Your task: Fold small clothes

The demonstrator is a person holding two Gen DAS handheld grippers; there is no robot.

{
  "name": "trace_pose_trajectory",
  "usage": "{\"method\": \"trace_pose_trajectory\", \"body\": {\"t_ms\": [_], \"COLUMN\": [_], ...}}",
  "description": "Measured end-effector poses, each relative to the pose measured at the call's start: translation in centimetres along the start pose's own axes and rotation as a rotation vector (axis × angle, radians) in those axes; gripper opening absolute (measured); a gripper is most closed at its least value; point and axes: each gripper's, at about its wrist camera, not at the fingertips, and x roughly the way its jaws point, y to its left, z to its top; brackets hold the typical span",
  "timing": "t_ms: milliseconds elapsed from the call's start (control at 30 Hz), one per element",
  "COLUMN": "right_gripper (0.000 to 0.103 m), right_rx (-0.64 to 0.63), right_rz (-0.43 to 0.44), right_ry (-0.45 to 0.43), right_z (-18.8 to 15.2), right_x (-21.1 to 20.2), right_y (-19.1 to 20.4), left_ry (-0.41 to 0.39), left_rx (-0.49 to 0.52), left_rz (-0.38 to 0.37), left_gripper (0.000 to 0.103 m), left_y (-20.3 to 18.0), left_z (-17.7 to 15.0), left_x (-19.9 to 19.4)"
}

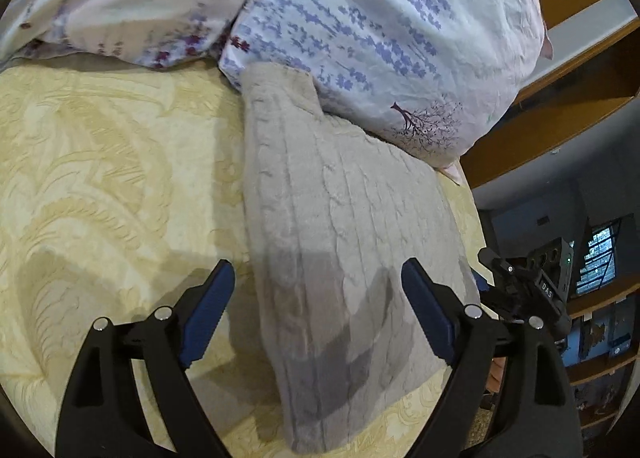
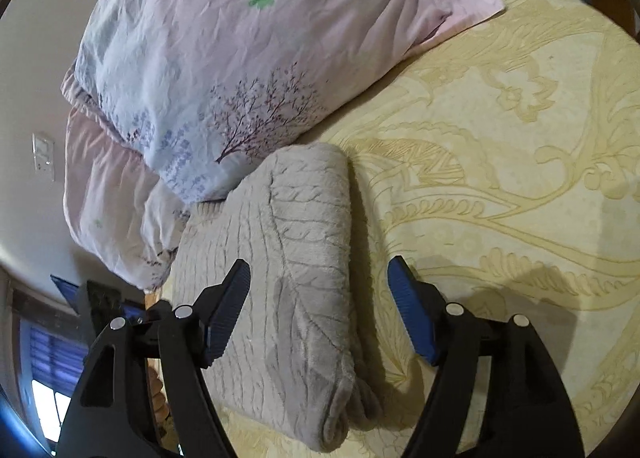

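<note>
Both grippers are hanging wide open with nothing in them right now. The left gripper (image 1: 318,298) is hovering over the near end of the grey knit garment (image 1: 340,250), its pads clear of the cloth, and the right gripper (image 2: 318,298) is doing the same from the other side, with the thick folded edge sitting between its jaws but not pinched.

The garment (image 2: 288,278) is lying on the yellow bedspread (image 1: 100,178), already folded into a long pad. Its long axis is running straight away from both grippers, far end butting against the floral pillow (image 1: 380,38).

My guess: the next fold is going end to end. I'd be grabbing all layers at the near corners, one per gripper, lifting evenly and keeping the edges lined up so the soft stack isn't sliding apart.
</note>
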Motion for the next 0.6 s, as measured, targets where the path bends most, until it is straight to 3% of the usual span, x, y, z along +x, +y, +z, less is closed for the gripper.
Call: {"method": "trace_pose_trajectory", "body": {"t_ms": [167, 367, 600], "right_gripper": [0.073, 0.073, 0.071], "right_rx": [0.023, 0.004, -0.058], "right_rz": [0.019, 0.040, 0.063], "right_ry": [0.053, 0.093, 0.140], "right_z": [0.2, -0.1, -0.6], "right_x": [1.6, 2.6, 3.7], "right_y": [-0.3, -0.1, 1.3], "left_ry": [0.016, 0.041, 0.041], "left_rx": [0.007, -0.014, -0.025], "left_rz": [0.012, -0.033, -0.082], "left_gripper": [0.085, 0.085, 0.076], "left_y": [-0.1, 0.3, -0.5], "left_z": [0.7, 1.2, 1.3], "left_x": [1.3, 2.5, 4.1]}}
